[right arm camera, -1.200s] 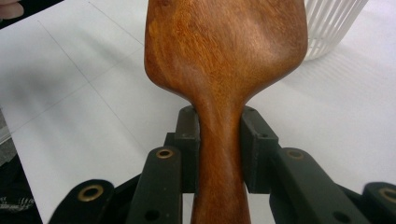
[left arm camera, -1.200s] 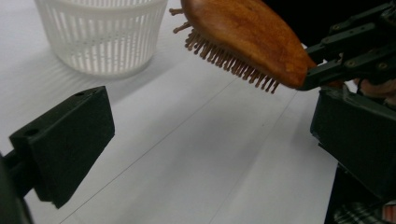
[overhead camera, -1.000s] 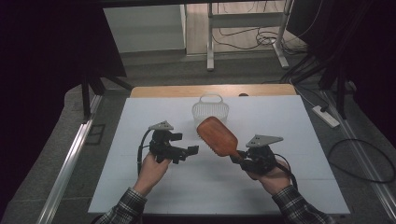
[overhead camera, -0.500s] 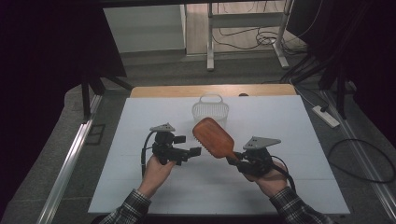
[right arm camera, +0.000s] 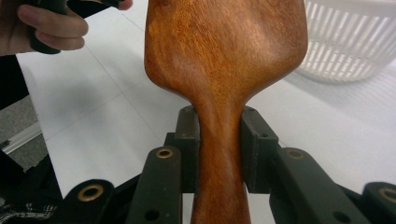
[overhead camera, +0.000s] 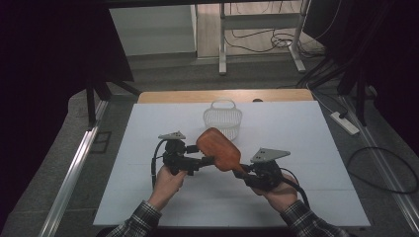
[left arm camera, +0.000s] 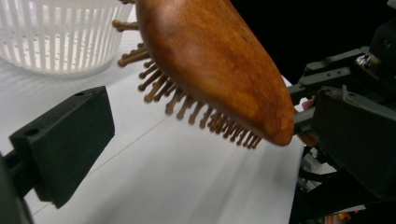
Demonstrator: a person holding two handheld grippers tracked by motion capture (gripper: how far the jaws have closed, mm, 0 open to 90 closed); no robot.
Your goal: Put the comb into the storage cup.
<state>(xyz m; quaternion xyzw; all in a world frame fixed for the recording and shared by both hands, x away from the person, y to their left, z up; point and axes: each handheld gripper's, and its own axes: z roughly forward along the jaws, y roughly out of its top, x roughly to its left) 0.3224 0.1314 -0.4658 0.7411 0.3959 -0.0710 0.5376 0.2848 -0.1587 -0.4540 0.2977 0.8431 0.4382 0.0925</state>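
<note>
Reddish-brown wooden paddle hairbrush (right arm camera: 223,60): rigid, smooth, probably head-heavy; right gripper (right arm camera: 219,144) clamps its neck, left gripper (left arm camera: 205,154) gapes below the bristles.

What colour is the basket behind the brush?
White. The basket shows best in the high view.

the wooden hairbrush (overhead camera: 219,148) now sits farther to the person's left than a second ago, its head edging from beside the white basket (overhead camera: 223,118) toward the left gripper (overhead camera: 204,161); the right gripper (overhead camera: 244,171), clamped on the handle, has moved inward with it; the left gripper, jaws apart, now has the brush head nearly between them, though whether it touches a jaw is hard to tell.
</note>
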